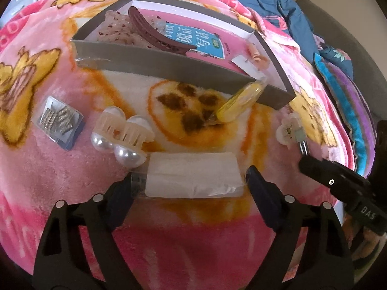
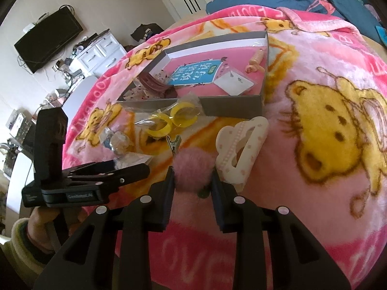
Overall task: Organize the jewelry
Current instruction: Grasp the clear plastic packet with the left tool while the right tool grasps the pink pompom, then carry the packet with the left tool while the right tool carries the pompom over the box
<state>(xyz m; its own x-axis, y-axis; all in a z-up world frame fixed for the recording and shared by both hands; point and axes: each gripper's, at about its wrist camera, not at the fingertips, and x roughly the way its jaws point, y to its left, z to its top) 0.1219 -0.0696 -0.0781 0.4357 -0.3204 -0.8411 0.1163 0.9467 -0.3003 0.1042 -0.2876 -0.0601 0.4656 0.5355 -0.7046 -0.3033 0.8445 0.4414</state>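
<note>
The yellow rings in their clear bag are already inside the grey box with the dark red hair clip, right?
Not quite. The yellow rings in their bag lie outside the grey box, on the blanket against its front wall, as the right wrist view shows. The dark red hair clip is indeed inside.

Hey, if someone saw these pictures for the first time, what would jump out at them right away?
Probably the loud pink cartoon-bear blanket that everything lies on, and the grey box at its far side with a dark red hair claw inside. Nearer, the pearl hair clip gleams left of a white packet between the open left hand-held gripper, while the right hand-held gripper pinches a fluffy pink clip.
</note>
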